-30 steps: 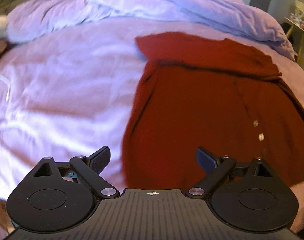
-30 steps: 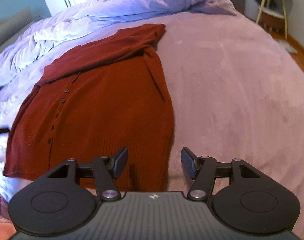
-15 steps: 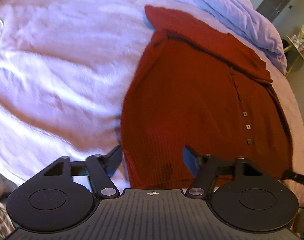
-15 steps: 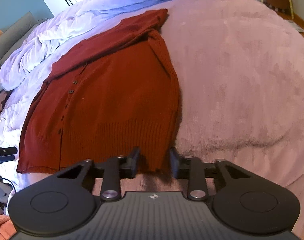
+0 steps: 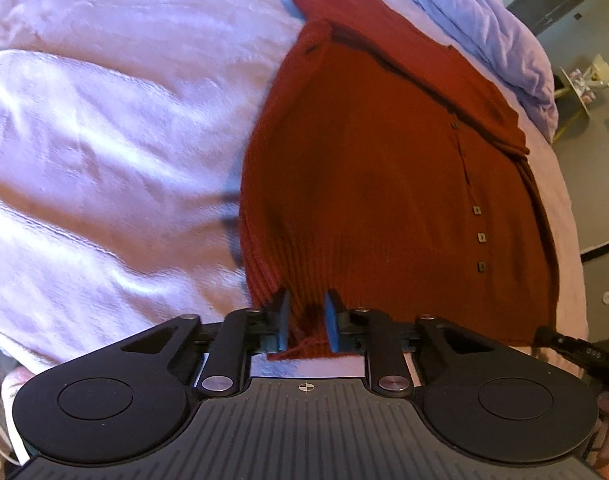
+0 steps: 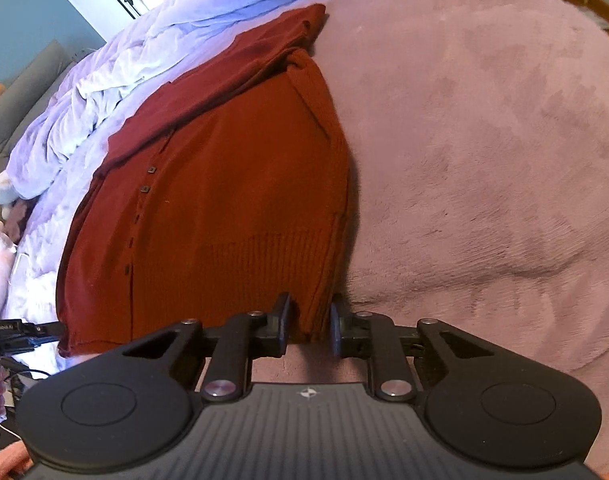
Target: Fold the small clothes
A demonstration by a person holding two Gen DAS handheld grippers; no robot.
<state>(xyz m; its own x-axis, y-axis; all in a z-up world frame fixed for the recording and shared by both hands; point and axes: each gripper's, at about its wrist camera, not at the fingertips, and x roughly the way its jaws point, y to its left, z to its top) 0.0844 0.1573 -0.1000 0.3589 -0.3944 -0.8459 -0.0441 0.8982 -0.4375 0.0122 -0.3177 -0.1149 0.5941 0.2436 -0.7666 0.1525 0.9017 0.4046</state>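
Note:
A dark red buttoned cardigan (image 5: 376,184) lies flat on the bed, sleeves folded across its far end. It also shows in the right wrist view (image 6: 224,200). My left gripper (image 5: 306,322) is shut on the ribbed hem at the cardigan's near left corner. My right gripper (image 6: 309,322) is shut on the ribbed hem at the near right corner. In both views the fabric bunches between the blue finger pads. The right gripper's tip (image 5: 560,340) shows at the hem's far side in the left wrist view.
The bed has a lilac blanket (image 5: 104,140) and a pink blanket (image 6: 484,140). A bunched lilac duvet (image 6: 152,48) lies beyond the cardigan. A side table (image 5: 584,84) stands past the bed's edge. A grey sofa (image 6: 20,92) stands at left.
Both grippers moved down to the cardigan's hem and closed from wide open onto its two near corners.

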